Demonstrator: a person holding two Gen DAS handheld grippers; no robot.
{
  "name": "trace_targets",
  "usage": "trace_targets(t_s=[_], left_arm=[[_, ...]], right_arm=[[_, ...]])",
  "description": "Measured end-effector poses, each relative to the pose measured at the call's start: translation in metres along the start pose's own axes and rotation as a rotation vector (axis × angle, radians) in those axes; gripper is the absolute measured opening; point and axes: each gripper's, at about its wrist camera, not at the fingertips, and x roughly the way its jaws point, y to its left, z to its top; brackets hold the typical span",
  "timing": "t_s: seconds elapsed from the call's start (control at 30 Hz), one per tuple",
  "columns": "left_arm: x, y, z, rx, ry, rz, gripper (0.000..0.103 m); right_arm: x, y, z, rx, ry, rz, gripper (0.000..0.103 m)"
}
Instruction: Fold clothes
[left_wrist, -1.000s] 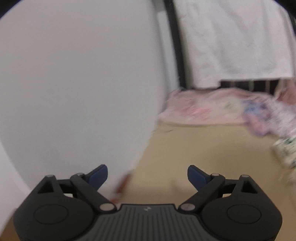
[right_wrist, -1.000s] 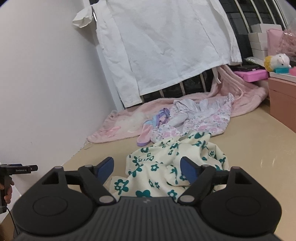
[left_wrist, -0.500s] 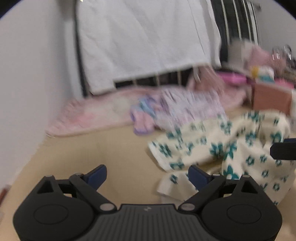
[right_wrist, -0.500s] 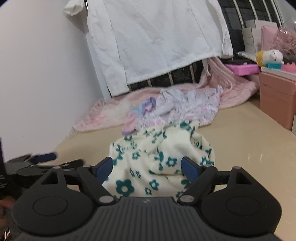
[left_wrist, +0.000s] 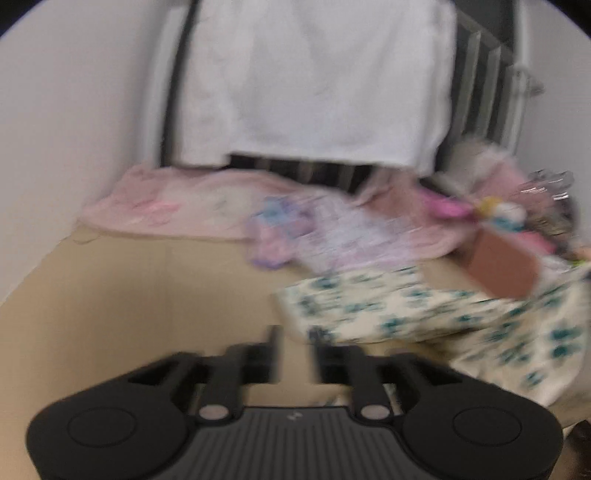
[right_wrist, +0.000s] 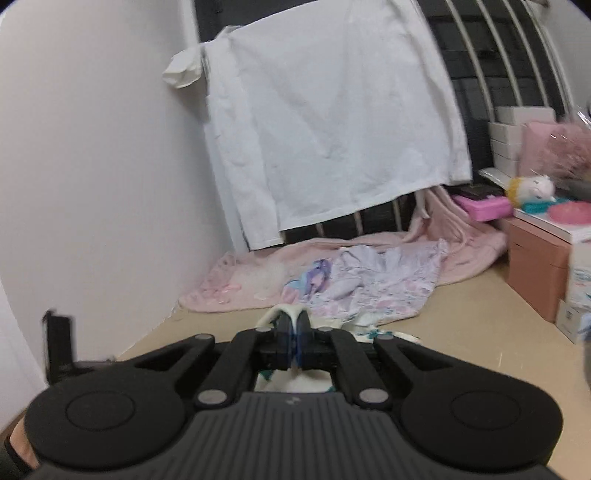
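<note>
Pinching a fold of the cream flowered garment (right_wrist: 284, 312), the right gripper (right_wrist: 294, 334) has its jaws clenched on the cloth, near the tan surface (right_wrist: 461, 332). Left gripper (left_wrist: 294, 352) is closing its jaws with nothing visibly between them, just left of the garment's near edge. Pink blanket (right_wrist: 236, 291) lies far back.

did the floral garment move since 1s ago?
Yes. The floral garment, pinched in the shut right gripper, is lifted toward the camera, hiding less of the tan surface.
</note>
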Motion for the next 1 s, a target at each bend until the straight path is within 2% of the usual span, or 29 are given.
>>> trace_targets(t_s=[0.03, 0.1, 0.17, 0.23, 0.3, 0.33, 0.4, 0.43, 0.5, 0.53, 0.57, 0.6, 0.63, 0.67, 0.7, 0.73, 0.77, 0.8, 0.87, 0.9, 0.93, 1.0], left_arm=[[-0.001, -0.008, -0.003, 0.041, -0.024, -0.047, 0.102], [-0.001, -0.026, -0.010, 0.158, -0.059, -0.092, 0.098], [-0.007, -0.040, -0.011, 0.235, -0.088, -0.142, 0.099], [-0.016, -0.045, -0.004, 0.212, -0.132, -0.232, 0.099], [-0.018, -0.052, 0.007, 0.175, -0.153, -0.269, 0.103], [-0.016, -0.056, 0.012, 0.165, -0.156, -0.254, 0.103], [-0.002, -0.063, 0.017, 0.170, -0.151, -0.158, 0.103], [0.007, -0.063, 0.020, 0.165, -0.136, -0.115, 0.101], [0.028, -0.051, 0.021, 0.127, -0.058, -0.053, 0.053], [0.037, -0.036, 0.021, 0.077, 0.004, -0.028, 0.001], [0.044, -0.016, 0.018, -0.002, 0.069, 0.013, 0.006], [0.047, 0.006, 0.015, -0.084, 0.115, 0.051, 0.004], [0.045, 0.031, 0.008, -0.170, 0.132, 0.084, 0.004], [0.041, 0.053, 0.003, -0.238, 0.146, 0.120, 0.005], [0.033, 0.070, -0.002, -0.275, 0.147, 0.170, 0.006], [0.023, 0.081, -0.005, -0.292, 0.137, 0.250, 0.012], [0.015, 0.085, -0.006, -0.286, 0.123, 0.360, 0.021], [0.009, 0.082, -0.003, -0.262, 0.094, 0.437, 0.028], [0.000, 0.064, 0.004, -0.207, -0.004, 0.503, 0.072], [-0.005, 0.056, 0.008, -0.179, -0.053, 0.536, 0.084], [-0.005, 0.046, 0.011, -0.135, -0.091, 0.528, 0.098], [0.008, 0.021, 0.015, 0.002, -0.135, 0.386, 0.100]], right_arm=[[0.002, -0.005, 0.001, 0.013, 0.013, -0.009, 0.002], [0.005, -0.010, 0.006, 0.035, 0.027, -0.007, 0.002], [0.006, -0.004, 0.022, 0.028, 0.001, 0.048, 0.002], [0.009, 0.011, 0.048, -0.032, -0.029, 0.094, 0.002], [0.023, 0.026, 0.079, -0.073, -0.033, 0.196, 0.002], [0.035, 0.033, 0.091, -0.080, -0.020, 0.261, 0.002], [0.069, 0.049, 0.112, -0.081, 0.033, 0.408, 0.002], [0.087, 0.054, 0.119, -0.077, 0.063, 0.460, 0.007], [0.125, 0.057, 0.127, -0.066, 0.149, 0.489, 0.052], [0.134, 0.055, 0.128, -0.054, 0.164, 0.434, 0.074], [0.134, 0.051, 0.126, -0.055, 0.153, 0.368, 0.075], [0.128, 0.044, 0.122, -0.071, 0.129, 0.324, 0.075], [0.121, 0.036, 0.115, -0.081, 0.109, 0.299, 0.078], [0.113, 0.025, 0.106, -0.085, 0.093, 0.290, 0.085], [0.106, 0.013, 0.095, -0.085, 0.095, 0.270, 0.088], [0.103, -0.001, 0.080, -0.083, 0.124, 0.227, 0.090], [0.104, -0.016, 0.063, -0.068, 0.167, 0.166, 0.090], [0.109, -0.030, 0.047, -0.036, 0.215, 0.103, 0.090], [0.126, -0.053, 0.023, 0.025, 0.290, 0.022, 0.087], [0.136, -0.061, 0.014, 0.045, 0.308, 0.002, 0.087], [0.145, -0.068, 0.007, 0.066, 0.321, -0.003, 0.087], [0.170, -0.074, -0.002, 0.124, 0.348, 0.034, 0.086]])
